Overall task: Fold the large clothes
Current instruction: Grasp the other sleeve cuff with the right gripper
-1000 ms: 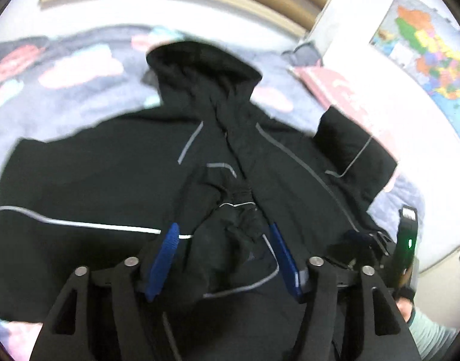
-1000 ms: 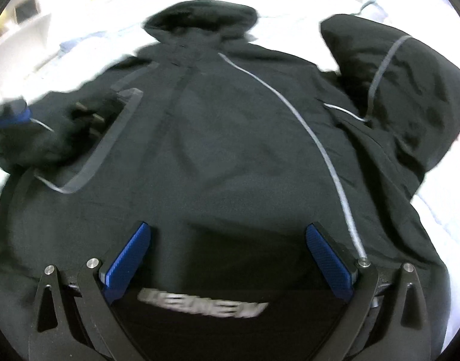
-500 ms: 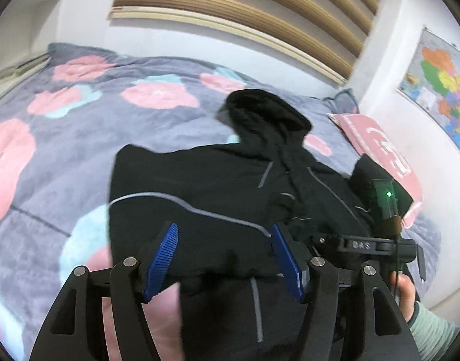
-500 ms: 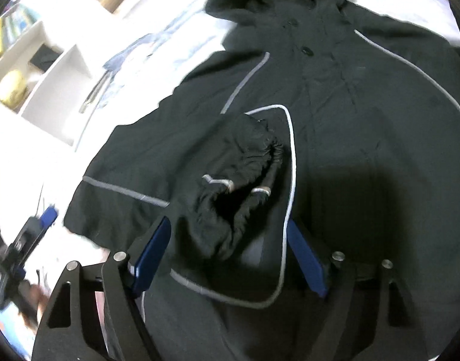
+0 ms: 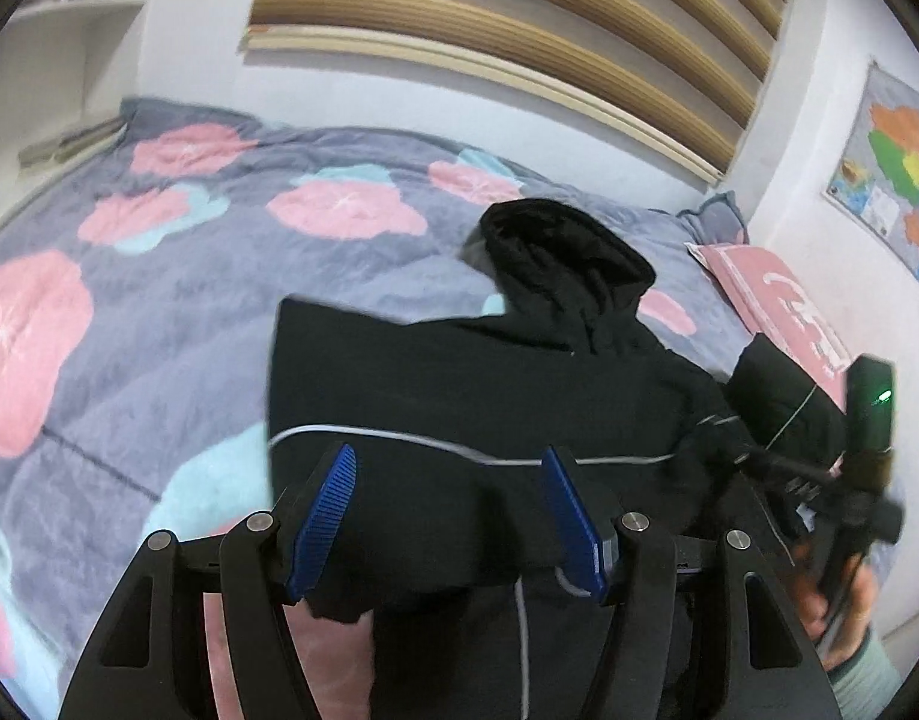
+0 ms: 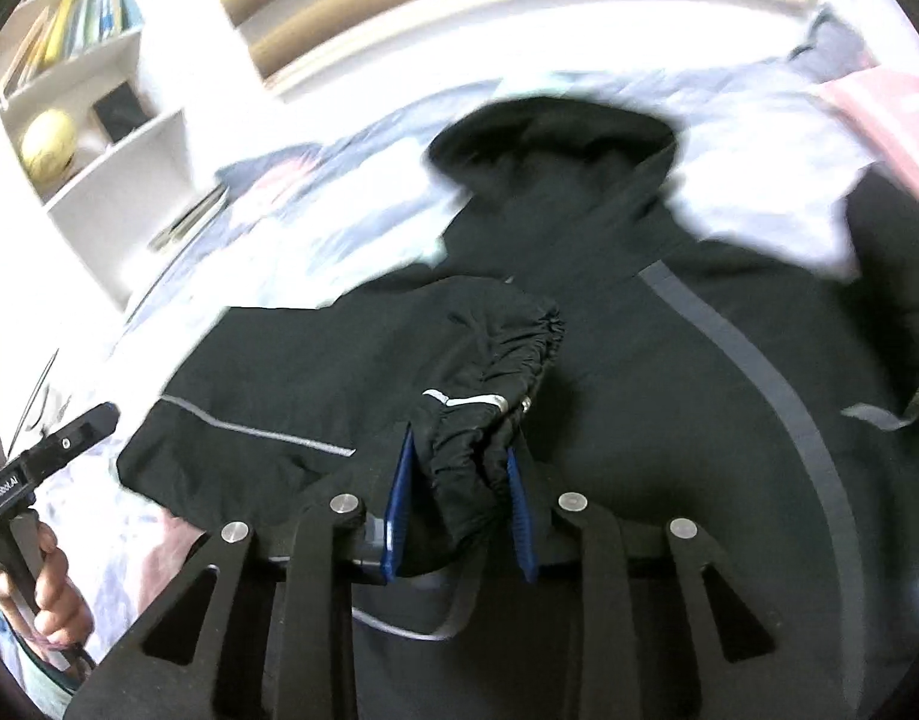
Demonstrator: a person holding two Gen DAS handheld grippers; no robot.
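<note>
A black hooded jacket (image 5: 459,384) with thin grey piping lies on the bed, hood toward the headboard; it also fills the right wrist view (image 6: 669,372). Its left sleeve is folded across the body. My right gripper (image 6: 459,468) is shut on the gathered sleeve cuff (image 6: 489,372), which bunches between the blue pads. My left gripper (image 5: 447,510) is open and empty, its blue pads spread over the folded left edge of the jacket. The right gripper's body (image 5: 867,450) shows at the right in the left wrist view.
The bed has a grey quilt (image 5: 177,312) with pink and teal flowers. A pink pillow (image 5: 777,300) lies at the right by the wall with a map (image 5: 897,180). White shelves (image 6: 93,138) stand at the left. The slatted headboard (image 5: 519,30) is behind.
My right gripper has closed on the sleeve cuff, which lay between its open pads before. My left gripper has drawn back toward the jacket's left edge and stays open.
</note>
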